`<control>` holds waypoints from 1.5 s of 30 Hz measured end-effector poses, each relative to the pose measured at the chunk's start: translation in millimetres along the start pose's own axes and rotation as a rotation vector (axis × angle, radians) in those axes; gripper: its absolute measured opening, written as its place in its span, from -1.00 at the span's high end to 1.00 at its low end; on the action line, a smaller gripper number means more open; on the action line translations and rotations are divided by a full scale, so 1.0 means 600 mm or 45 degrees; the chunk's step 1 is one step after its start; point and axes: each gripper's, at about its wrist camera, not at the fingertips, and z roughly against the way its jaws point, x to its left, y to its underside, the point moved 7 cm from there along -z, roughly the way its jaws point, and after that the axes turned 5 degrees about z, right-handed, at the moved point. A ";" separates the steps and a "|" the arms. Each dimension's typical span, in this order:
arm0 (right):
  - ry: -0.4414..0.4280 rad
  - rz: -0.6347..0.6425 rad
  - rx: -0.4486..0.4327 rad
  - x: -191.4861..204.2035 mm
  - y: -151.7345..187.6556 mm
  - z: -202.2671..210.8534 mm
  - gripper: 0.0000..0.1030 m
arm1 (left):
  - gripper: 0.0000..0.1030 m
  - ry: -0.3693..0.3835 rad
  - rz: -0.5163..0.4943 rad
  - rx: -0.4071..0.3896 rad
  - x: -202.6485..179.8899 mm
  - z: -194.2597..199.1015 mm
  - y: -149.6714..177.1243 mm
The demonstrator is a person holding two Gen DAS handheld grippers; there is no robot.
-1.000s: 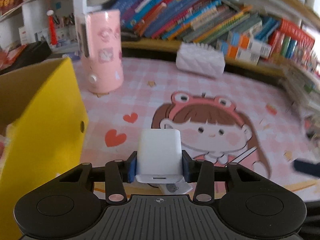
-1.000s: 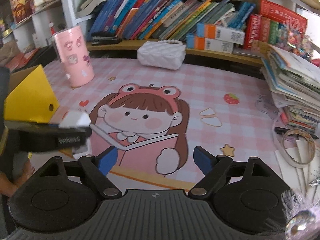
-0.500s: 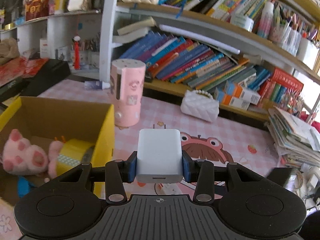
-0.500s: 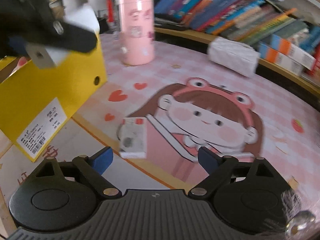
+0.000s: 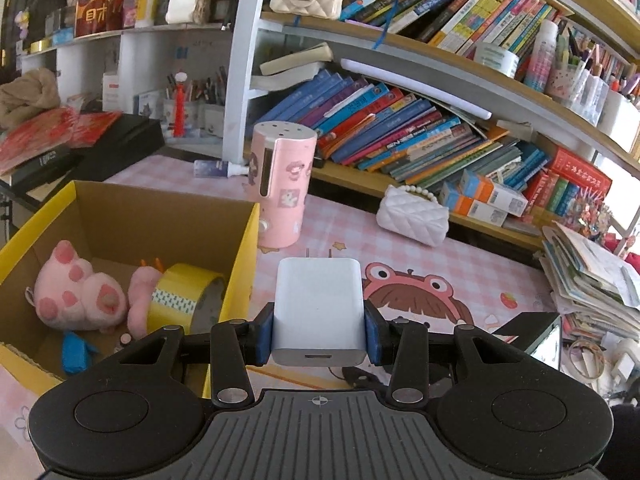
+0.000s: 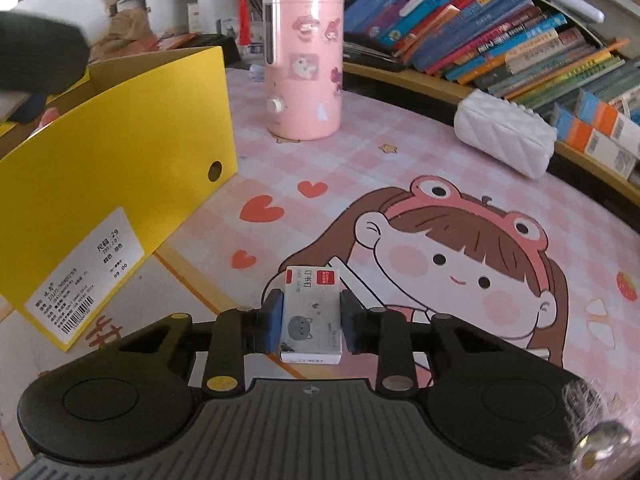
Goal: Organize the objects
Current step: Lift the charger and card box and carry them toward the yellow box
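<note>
The yellow box (image 5: 240,248) stands open at the left, a pink plush (image 5: 76,296) and a tape roll (image 5: 180,296) inside. Just right of its rim, the left gripper (image 5: 319,330) clamps a white charger (image 5: 319,312) in the air. On the open pink mat (image 6: 400,168), the right gripper (image 6: 308,322) is clamped on a small staple box (image 6: 311,314), near the box's front corner.

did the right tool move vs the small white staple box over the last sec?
Yes. The right tool came down and in toward the yellow cardboard box; the small white staple box on the pink cartoon mat, previously ahead of it, now sits clamped between its pads.
</note>
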 end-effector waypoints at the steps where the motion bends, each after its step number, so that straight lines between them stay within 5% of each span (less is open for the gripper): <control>1: 0.003 -0.008 -0.001 -0.002 0.001 0.004 0.46 | 0.20 0.006 0.002 0.000 -0.001 0.001 0.001; 19: 0.139 -0.121 0.017 -0.046 0.080 0.103 0.46 | 0.20 0.056 0.029 -0.004 -0.002 0.033 0.024; 32: 0.132 -0.127 0.009 -0.038 0.074 0.113 0.46 | 0.20 0.061 0.029 0.000 -0.003 0.043 0.033; 45: 0.261 -0.374 0.015 -0.056 0.088 0.221 0.46 | 0.20 0.191 -0.027 0.082 -0.003 0.069 0.079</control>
